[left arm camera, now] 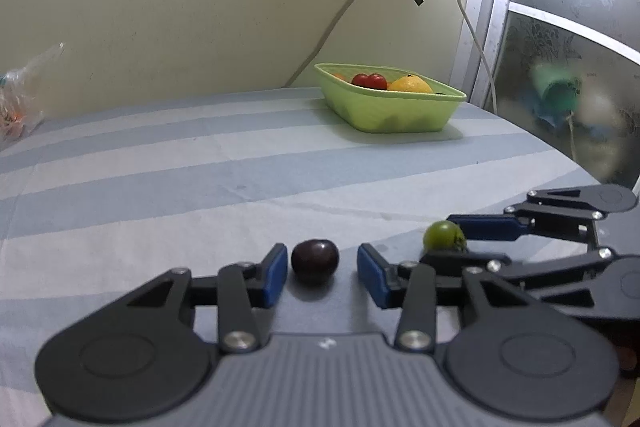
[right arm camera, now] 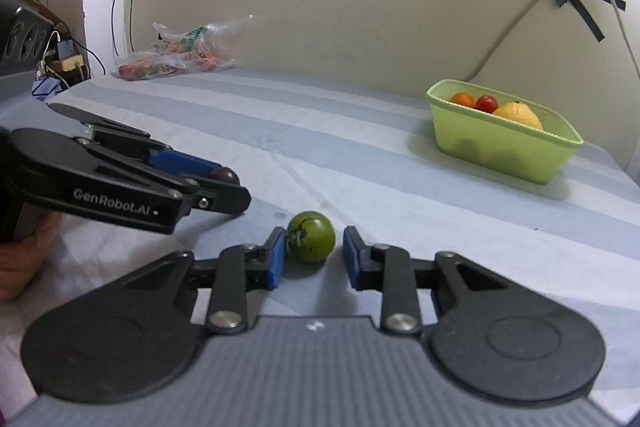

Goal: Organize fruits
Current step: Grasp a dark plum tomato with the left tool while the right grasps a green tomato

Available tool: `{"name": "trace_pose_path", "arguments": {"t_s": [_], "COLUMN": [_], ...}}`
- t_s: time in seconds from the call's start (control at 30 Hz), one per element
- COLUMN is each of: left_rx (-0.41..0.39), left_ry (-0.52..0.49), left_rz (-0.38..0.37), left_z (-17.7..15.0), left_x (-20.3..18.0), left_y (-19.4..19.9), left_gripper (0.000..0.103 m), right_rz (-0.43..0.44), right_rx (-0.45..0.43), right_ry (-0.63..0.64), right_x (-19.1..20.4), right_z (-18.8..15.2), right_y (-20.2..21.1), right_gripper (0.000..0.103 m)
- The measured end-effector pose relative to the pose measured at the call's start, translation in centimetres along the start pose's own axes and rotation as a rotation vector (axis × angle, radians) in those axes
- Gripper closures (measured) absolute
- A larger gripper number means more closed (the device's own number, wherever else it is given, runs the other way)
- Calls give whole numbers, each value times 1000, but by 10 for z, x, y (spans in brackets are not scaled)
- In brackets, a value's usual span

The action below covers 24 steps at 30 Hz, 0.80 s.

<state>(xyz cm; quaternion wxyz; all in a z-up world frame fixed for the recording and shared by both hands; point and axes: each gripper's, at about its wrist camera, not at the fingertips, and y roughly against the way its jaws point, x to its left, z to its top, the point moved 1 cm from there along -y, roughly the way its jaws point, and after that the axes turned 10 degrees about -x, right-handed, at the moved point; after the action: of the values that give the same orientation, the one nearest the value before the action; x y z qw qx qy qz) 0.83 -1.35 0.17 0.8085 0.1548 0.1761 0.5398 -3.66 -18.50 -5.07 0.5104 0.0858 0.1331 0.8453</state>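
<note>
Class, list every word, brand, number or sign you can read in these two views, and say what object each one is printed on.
"GenRobot.AI": white lettering on the side of the black left hand-held gripper, seen in the right wrist view.
A small white mark on the grey ribbed body of the right hand-held gripper: too small to read.
The crumpled clear plastic bag by the wall: print too blurred to read.
Nothing else carries text.

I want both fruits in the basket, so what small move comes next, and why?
Probably close both grippers: the left gripper brackets the dark fruit, the right gripper brackets the green tomato, fingers not clamped, both fruits resting on the striped cloth.
</note>
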Motion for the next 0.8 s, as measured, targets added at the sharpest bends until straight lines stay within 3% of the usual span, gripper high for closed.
{"name": "trace_pose_path", "arguments": {"t_s": [0.8], "left_rx": [-11], "left_ry": [-1], "left_rz": [-4], "left_z": [-3], "left_x": [0], "left_y": [3], "left_gripper": [59], "right_rz": [-19], "right_rx": [-2], "right_ry": [-2], "right_x": [0], "right_z": [-7], "right_y": [7], "right_gripper": [58]}}
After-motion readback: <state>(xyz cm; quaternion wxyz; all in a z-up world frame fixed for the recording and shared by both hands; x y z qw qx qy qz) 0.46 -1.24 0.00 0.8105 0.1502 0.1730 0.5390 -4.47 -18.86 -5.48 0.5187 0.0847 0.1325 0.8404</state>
